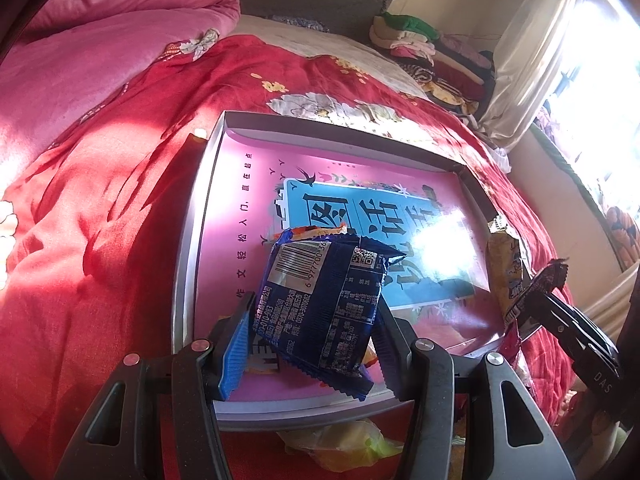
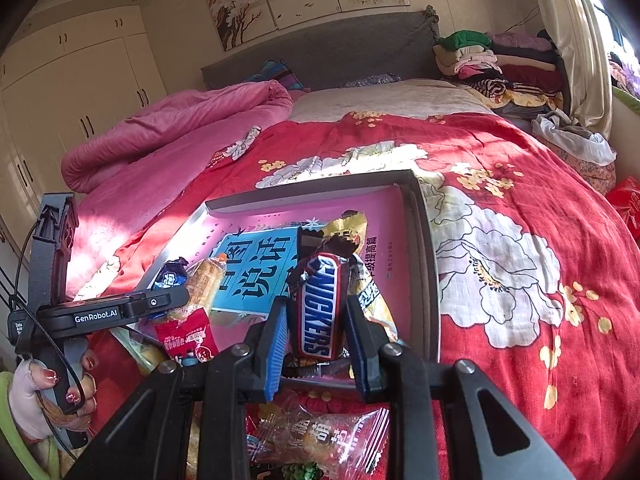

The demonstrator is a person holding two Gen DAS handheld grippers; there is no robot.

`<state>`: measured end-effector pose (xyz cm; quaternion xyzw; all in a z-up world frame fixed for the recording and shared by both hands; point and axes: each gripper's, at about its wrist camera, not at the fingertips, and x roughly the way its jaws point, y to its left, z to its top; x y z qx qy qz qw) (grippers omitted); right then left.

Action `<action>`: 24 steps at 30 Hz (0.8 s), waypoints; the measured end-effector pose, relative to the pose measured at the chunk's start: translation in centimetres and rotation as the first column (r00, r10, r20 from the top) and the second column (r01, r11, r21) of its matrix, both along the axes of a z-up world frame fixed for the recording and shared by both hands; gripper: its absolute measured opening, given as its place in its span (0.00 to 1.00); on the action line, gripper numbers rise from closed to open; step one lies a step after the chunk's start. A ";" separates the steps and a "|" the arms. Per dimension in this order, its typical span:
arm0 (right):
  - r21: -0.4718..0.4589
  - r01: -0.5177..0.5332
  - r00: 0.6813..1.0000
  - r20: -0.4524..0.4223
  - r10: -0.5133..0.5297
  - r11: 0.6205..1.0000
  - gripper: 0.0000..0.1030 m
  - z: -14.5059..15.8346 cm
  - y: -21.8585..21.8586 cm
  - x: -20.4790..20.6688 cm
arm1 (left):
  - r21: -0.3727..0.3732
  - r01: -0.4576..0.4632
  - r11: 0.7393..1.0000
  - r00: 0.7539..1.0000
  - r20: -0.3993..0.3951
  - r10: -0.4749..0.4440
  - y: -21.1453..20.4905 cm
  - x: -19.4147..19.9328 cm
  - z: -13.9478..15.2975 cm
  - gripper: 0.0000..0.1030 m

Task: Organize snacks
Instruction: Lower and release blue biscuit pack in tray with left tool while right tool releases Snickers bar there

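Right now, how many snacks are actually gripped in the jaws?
2: a dark blue packet in the left gripper, and a Snickers bar in the right gripper. Both jaws show clearly, so none seems hidden.

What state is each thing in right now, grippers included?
Left gripper: shut on the blue packet, held over the tray.
Right gripper: shut on the Snickers bar, upright over the tray.
Tray: open, on the red bedspread, pink book flat inside.
Yellow packet: leaning at the tray's right edge.
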<state>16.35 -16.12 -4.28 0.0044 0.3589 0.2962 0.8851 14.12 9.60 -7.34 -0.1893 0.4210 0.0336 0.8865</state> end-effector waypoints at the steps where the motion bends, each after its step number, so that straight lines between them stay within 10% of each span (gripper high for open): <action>1: -0.003 -0.003 1.000 -0.002 0.003 1.000 0.28 -0.1 0.0 0.0 | 0.002 -0.006 1.000 1.000 0.001 0.006 0.2 -0.1 0.0 0.55; 24: 0.042 0.068 0.995 -0.071 -0.065 0.997 0.28 -1.2 -2.3 0.8 | 0.054 -0.040 0.998 0.999 0.023 0.039 0.7 -0.4 0.4 0.55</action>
